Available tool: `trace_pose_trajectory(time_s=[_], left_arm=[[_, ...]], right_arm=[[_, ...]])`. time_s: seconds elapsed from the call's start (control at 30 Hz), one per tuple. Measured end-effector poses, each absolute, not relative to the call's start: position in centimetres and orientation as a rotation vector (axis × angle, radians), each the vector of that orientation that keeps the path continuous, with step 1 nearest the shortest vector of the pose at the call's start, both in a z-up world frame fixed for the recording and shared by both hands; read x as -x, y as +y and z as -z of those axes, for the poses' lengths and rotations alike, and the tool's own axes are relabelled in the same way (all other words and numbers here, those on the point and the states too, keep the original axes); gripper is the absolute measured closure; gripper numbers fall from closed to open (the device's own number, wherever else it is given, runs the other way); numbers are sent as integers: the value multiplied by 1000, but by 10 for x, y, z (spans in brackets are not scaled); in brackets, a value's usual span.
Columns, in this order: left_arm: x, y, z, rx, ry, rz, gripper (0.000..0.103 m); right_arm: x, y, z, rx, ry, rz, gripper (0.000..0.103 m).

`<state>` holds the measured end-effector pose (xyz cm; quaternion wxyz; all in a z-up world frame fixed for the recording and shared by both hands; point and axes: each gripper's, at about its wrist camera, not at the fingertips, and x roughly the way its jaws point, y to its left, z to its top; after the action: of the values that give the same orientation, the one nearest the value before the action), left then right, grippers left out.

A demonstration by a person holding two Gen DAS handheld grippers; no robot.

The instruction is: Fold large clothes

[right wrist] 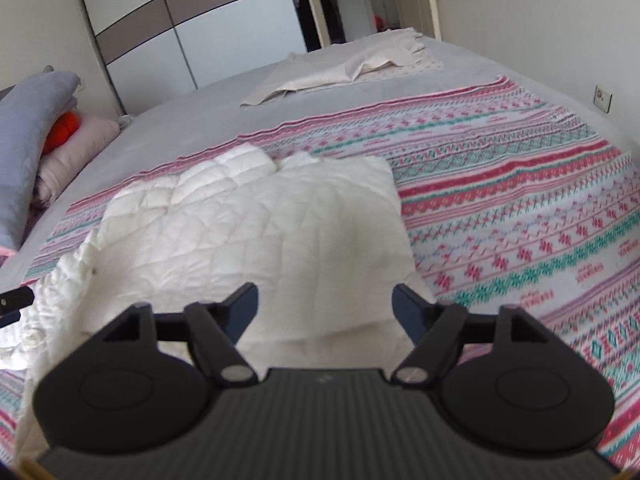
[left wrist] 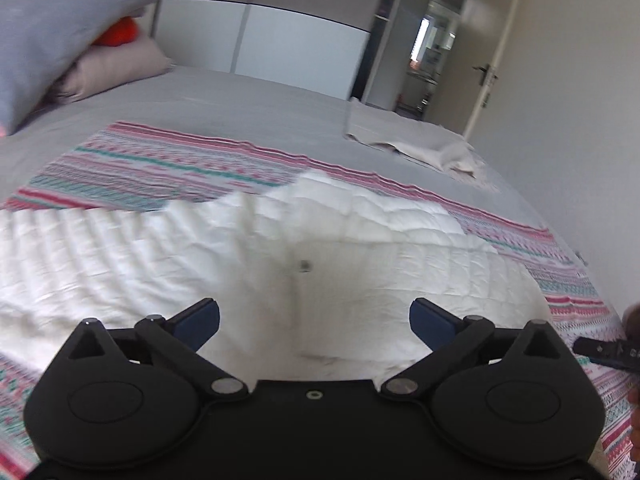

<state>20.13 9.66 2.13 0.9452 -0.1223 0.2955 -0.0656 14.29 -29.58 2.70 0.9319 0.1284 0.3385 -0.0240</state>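
Both the left gripper (left wrist: 314,314) and the right gripper (right wrist: 324,306) are hovering with wide, empty fingers over the white quilted garment (right wrist: 256,224) on the bed (right wrist: 224,92).

- The left black two-finger gripper with blue pads (left wrist: 314,320) has its jaws spread wide, nothing pinched between them.
- The right black two-finger gripper with blue pads (right wrist: 325,310) is likewise spread apart, its pads pressing on nothing.
- Both point forward and downward.
- Each gripper's tip shows at the edge of the other's wrist view.
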Motion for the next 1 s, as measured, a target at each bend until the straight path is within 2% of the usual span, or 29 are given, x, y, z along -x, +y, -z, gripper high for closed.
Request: trace_pose_trajectory(time_s=[0.03, 0.2, 0.5, 0.87, 1.0], left_arm=[[-195, 106, -20, 262, 590, 110, 0], [-186, 155, -4, 300, 610, -40, 0], [-168, 242, 22, 423, 648, -294, 0], [-167, 325, 50, 553, 645, -564, 0], [-169, 351, 62, 661, 569, -544, 0]], right_arm=[[-138, -293, -28, -251, 696, 38, 14], [-123, -267, -28, -157, 687, 21, 6], [-112, -232, -14, -2, 708, -6, 2], [-117, -224, -5, 14, 725, 1, 1], [-118, -225, -5, 6, 729, -3, 1]])
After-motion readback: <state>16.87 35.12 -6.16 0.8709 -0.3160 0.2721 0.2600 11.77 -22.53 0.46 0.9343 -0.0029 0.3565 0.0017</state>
